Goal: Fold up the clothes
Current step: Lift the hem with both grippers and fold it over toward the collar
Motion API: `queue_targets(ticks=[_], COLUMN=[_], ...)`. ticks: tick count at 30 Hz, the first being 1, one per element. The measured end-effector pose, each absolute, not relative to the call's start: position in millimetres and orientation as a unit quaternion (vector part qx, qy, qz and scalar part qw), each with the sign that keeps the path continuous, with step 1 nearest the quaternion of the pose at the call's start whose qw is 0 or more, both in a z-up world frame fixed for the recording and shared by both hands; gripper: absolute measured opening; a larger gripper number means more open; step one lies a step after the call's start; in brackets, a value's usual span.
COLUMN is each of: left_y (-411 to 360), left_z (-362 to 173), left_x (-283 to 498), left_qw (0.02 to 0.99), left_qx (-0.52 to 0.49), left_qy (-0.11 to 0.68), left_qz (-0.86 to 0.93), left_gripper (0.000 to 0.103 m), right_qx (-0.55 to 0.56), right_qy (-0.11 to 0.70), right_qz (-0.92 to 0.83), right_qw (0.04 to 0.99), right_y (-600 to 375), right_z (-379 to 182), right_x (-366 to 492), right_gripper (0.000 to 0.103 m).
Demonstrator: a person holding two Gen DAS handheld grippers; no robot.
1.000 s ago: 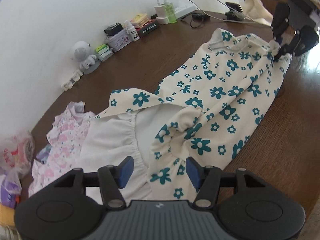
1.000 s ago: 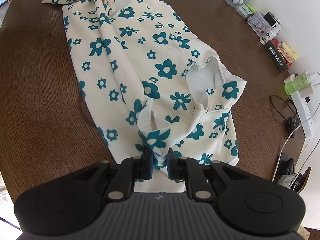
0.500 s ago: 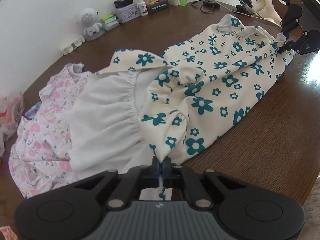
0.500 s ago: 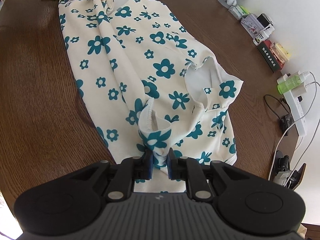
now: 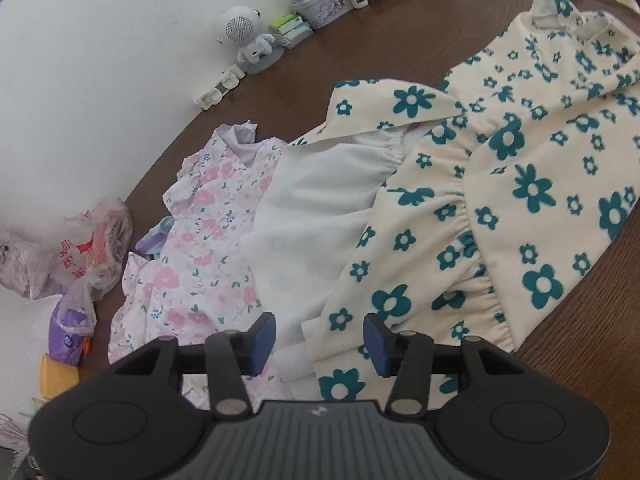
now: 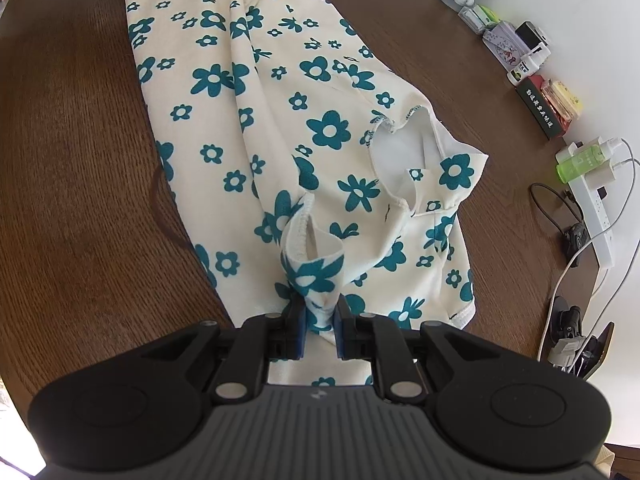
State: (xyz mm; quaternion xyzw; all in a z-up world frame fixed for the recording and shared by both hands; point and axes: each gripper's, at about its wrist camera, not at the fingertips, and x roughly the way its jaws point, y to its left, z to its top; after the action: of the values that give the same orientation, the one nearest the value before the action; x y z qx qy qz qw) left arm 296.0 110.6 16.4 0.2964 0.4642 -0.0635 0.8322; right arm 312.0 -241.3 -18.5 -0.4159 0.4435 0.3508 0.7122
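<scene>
The cream dress with teal flowers point(image 6: 280, 120) lies spread along the brown tabletop point(image 6: 72, 160). The right gripper point(image 6: 319, 326) pinches a bunched fold at its shoulder end, fingers nearly closed. The left gripper point(image 5: 319, 340) hovers spread wide over the hem, gripping nothing, beside a pink floral garment point(image 5: 200, 240).

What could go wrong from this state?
1. The right gripper pinches only a small bunched fold of the floral dress; a pull could slip it free.
2. The left gripper is open over the hem, beside the pink floral garment; closing might catch both.
3. Dragging the dress toward the wall could sweep the charging cables and small bottles.
</scene>
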Motion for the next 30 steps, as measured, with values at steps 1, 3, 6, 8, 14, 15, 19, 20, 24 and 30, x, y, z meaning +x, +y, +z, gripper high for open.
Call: queue_targets(ticks=[1,3,6,8,14,15,19,20,24,30], left_y=[111.0,111.4,109.5,110.2,127.7,126.5,125.1,125.0,124.1,125.0], left_z=[17.6,19.3,8.8,1.6,0.2,4.5,21.1,18.4,7.1,6.1], left_x=[294.9,293.0,300.2,306.1,308.3,303.4,286.8,287.1,288.6,286.4], left_qw=[0.835,0.838,0.832,0.828,0.819,0.817,0.815,0.811,0.798,0.807], left_qx=[0.279,0.247,0.259,0.268,0.220,0.220,0.218,0.220,0.227,0.228], left_qy=[0.467,0.473,0.477,0.479,0.503,0.507,0.508,0.514,0.533,0.527], left_qz=[-0.080,-0.112,-0.114,-0.111,-0.164,-0.164,-0.173,-0.172,-0.163,-0.140], left_gripper=[0.058,0.060,0.060,0.060,0.004,0.004,0.004,0.004,0.006,0.018], right_qx=[-0.417,-0.420,-0.420,-0.419,-0.417,-0.415,-0.406,-0.403,-0.392,-0.369], right_qy=[0.443,0.440,0.438,0.437,0.439,0.440,0.444,0.445,0.449,0.456], right_qz=[0.350,0.350,0.347,0.344,0.342,0.343,0.345,0.345,0.343,0.345], right_qw=[0.712,0.713,0.716,0.718,0.719,0.719,0.720,0.721,0.726,0.733], right_y=[-241.1,-240.7,-240.9,-241.4,-241.8,-242.4,-247.1,-248.9,-256.0,-267.8], right_z=[-18.5,-18.9,-19.6,-20.0,-20.2,-20.1,-19.6,-19.4,-18.5,-15.5], right_x=[312.1,311.8,310.5,309.7,310.2,310.9,314.9,316.0,320.2,324.6], right_gripper=[0.015,0.016,0.016,0.016,0.016,0.016,0.017,0.018,0.024,0.024])
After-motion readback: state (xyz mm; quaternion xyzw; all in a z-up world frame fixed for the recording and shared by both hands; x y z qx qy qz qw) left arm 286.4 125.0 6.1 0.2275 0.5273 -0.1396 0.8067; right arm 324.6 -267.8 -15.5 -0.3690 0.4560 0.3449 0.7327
